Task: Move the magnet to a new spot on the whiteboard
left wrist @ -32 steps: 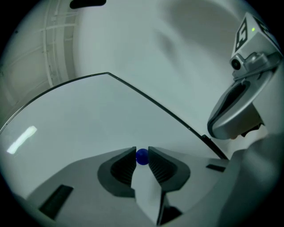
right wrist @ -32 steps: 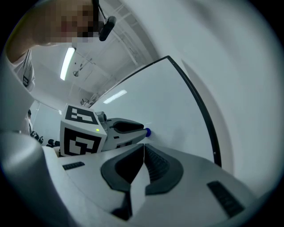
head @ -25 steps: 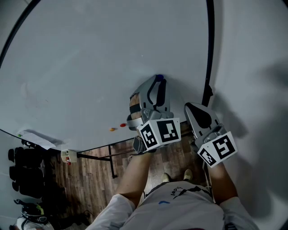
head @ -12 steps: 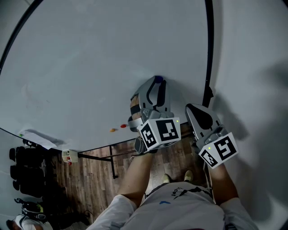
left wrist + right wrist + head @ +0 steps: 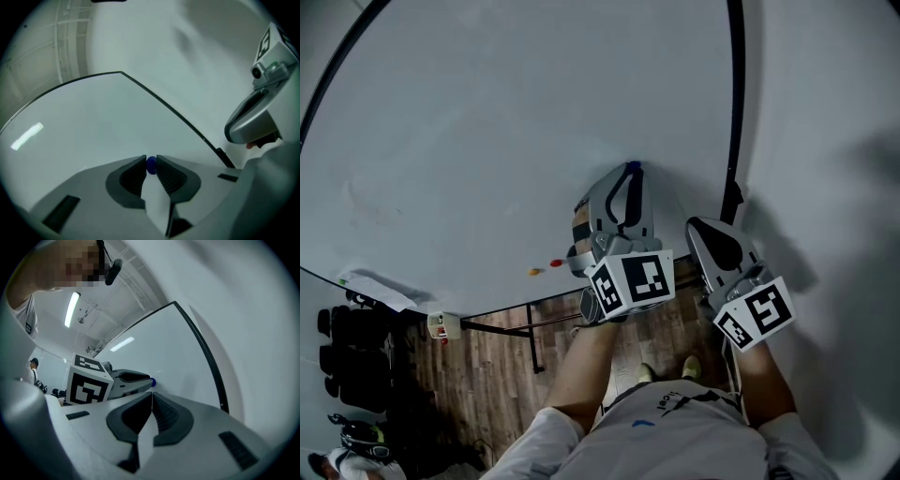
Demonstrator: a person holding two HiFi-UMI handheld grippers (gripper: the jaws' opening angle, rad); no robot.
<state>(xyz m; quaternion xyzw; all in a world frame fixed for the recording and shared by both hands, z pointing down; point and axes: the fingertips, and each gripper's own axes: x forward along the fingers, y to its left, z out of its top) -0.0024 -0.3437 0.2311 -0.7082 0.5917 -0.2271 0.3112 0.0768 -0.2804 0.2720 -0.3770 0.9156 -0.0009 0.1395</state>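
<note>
Brown wood-plank floor below; plain pale wall at right; long ceiling strip light glows overhead; dark clutter heaped at left.

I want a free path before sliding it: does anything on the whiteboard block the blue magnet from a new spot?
Nothing visible does. The left tongs have just been closing, with the blue magnet between them. The whiteboard around it is bare; a red dot and an orange one sit aside, near its bottom edge.

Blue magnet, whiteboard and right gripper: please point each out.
blue magnet (image 5: 151,165), left gripper view, its round middle.
whiteboard (image 5: 487,141), head view, bare white surface.
right gripper (image 5: 152,393), right gripper view, between its closed fingertips.
</note>
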